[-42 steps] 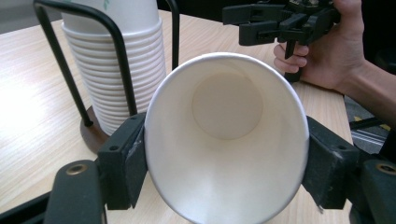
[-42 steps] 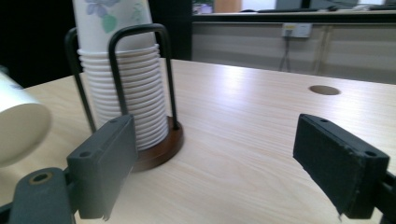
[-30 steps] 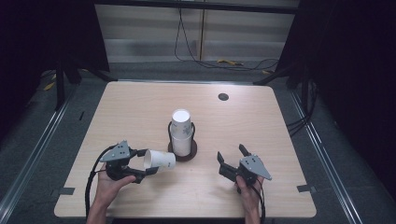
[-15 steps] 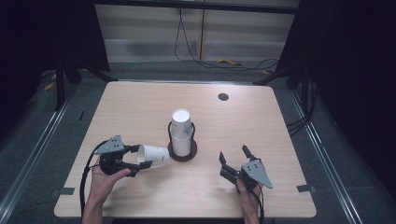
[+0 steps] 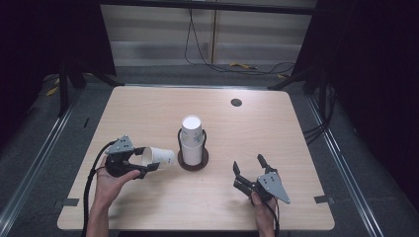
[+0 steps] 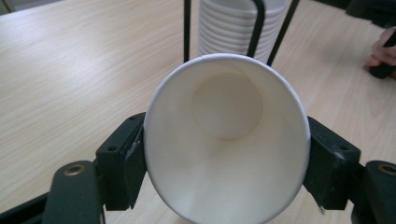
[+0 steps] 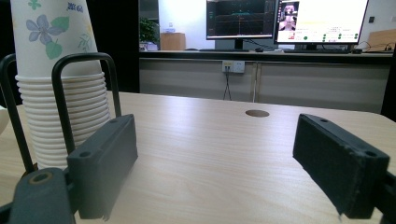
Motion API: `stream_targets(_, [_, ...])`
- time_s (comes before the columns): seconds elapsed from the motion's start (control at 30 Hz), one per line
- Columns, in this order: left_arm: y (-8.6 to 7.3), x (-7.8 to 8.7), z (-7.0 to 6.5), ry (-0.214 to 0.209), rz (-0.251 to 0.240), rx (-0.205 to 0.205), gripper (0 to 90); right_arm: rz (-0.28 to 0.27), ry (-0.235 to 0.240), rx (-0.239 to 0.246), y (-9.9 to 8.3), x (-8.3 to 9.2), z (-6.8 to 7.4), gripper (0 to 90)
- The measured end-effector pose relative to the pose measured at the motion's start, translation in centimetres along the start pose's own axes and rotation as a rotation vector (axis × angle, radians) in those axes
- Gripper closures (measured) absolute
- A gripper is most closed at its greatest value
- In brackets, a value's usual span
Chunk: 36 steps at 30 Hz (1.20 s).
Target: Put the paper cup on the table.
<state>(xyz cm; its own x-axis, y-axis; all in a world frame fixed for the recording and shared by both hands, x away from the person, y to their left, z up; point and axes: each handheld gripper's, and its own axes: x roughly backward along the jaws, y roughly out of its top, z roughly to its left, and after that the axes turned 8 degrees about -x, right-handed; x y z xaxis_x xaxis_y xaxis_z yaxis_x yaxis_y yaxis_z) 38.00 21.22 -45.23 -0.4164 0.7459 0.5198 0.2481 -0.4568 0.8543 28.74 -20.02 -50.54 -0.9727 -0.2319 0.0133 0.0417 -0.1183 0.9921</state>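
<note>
A white paper cup (image 5: 159,156) lies on its side in my left gripper (image 5: 148,159), which is shut on it near the rim. In the left gripper view the cup's open mouth (image 6: 227,140) faces the camera, squeezed slightly oval between the two black jaws. A stack of white paper cups (image 5: 191,138) stands in a black wire holder (image 5: 193,159) at the table's middle, just right of the held cup. My right gripper (image 5: 248,165) rests open near the front right, with nothing between its fingers (image 7: 106,163); the cup stack (image 7: 63,88) shows at its left.
The wooden table (image 5: 276,133) has a round cable hole (image 5: 236,102) at the back right. Monitors (image 7: 285,21) and a counter stand beyond the table in the right gripper view. Cables trail on the floor behind the table.
My left gripper has shifted slightly left and back with the cup, tilting it. My right gripper has slid a little toward the front right.
</note>
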Motion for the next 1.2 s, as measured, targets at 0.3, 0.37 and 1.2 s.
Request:
stream_targets(0.3, [2.0, 0.6, 2.0, 0.024, 0.082, 0.002, 25.8, -0.001, 0.002, 0.000, 0.0, 0.0, 0.0, 13.3])
stream_targets(0.37, [2.3, 0.9, 2.4, 0.038, 0.096, 0.011, 25.9, -0.001, 0.002, 0.000, 0.0, 0.0, 0.0, 13.3])
stream_targets(1.2, [6.0, -0.7, 6.2, 0.048, 0.344, 0.003, 25.3, 0.001, 0.005, 0.000, 0.0, 0.0, 0.0, 14.6])
